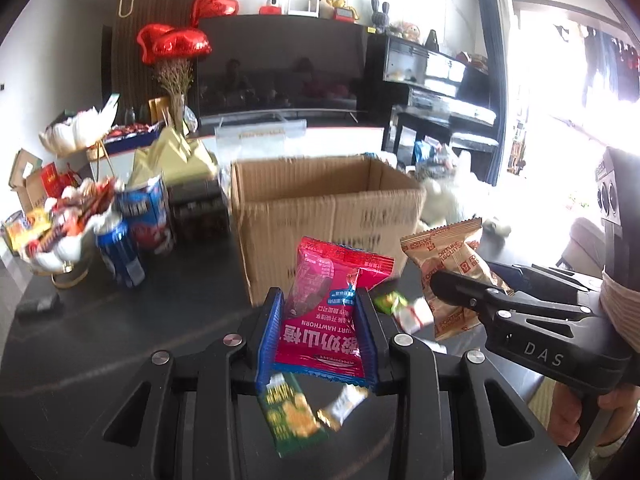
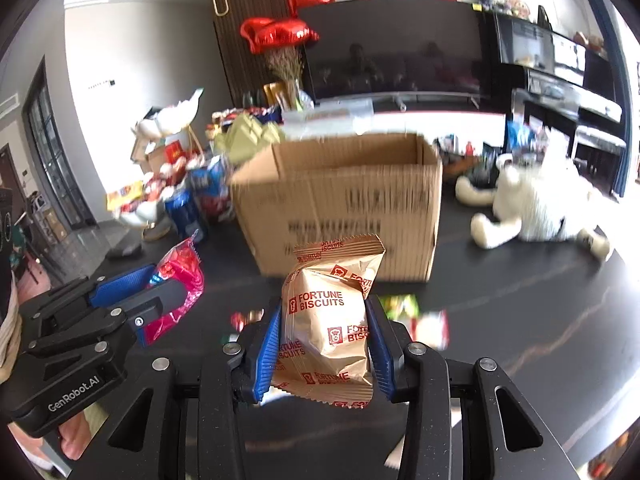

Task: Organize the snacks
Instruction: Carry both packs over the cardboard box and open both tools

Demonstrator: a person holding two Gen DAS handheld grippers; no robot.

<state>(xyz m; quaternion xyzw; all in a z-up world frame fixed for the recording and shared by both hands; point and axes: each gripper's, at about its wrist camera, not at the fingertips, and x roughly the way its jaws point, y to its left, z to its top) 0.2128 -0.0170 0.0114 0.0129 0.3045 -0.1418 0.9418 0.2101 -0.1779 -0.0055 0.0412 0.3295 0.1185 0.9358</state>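
My left gripper (image 1: 320, 304) is shut on a pink hawthorn snack packet (image 1: 328, 304) and holds it above the dark table, in front of an open cardboard box (image 1: 324, 208). My right gripper (image 2: 326, 320) is shut on a tan Fortune Biscuits packet (image 2: 328, 320), also lifted in front of the box (image 2: 344, 216). In the left wrist view the right gripper (image 1: 440, 280) and its biscuit packet (image 1: 448, 256) are at the right. In the right wrist view the left gripper (image 2: 160, 292) and pink packet (image 2: 180, 280) are at the left. A green packet (image 1: 292, 412) and small wrapped sweets (image 1: 344, 404) lie on the table below.
Blue cans (image 1: 120, 256) and a dish of sweets (image 1: 68, 220) stand left of the box. A white plush toy (image 2: 536, 204) lies right of it. More small packets (image 1: 400, 308) lie on the dark table (image 1: 120, 340). A TV (image 1: 280, 76) is behind.
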